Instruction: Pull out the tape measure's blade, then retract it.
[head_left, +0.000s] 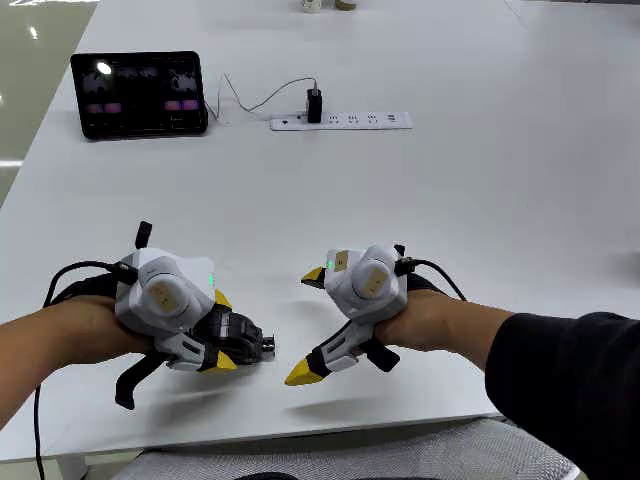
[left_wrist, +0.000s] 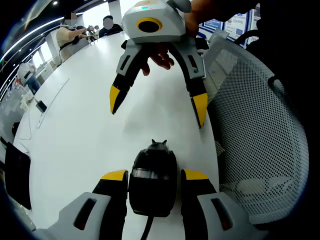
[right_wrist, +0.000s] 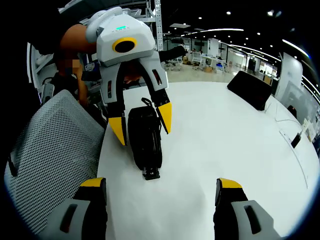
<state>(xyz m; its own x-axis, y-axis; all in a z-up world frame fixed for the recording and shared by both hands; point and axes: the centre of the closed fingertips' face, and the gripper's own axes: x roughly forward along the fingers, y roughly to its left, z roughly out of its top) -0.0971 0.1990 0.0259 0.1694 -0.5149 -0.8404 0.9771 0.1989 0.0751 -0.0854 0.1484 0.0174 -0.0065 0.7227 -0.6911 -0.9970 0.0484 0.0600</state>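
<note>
A black tape measure (head_left: 236, 335) sits low over the white table, held between the yellow-tipped jaws of my left gripper (head_left: 222, 330). From the left gripper view its body (left_wrist: 153, 182) fills the gap between the jaws, its blade tab (left_wrist: 159, 144) pointing forward. Facing it a short way to the right, my right gripper (head_left: 306, 325) stands open with nothing between its jaws. The right gripper view shows the tape measure (right_wrist: 144, 140) ahead, clamped by the left gripper (right_wrist: 141, 123). No blade is drawn out.
A black tablet (head_left: 139, 93) stands at the far left of the table (head_left: 450, 200), a white power strip (head_left: 340, 121) with a plugged charger beyond the middle. A mesh chair (head_left: 330, 460) lies at the near table edge.
</note>
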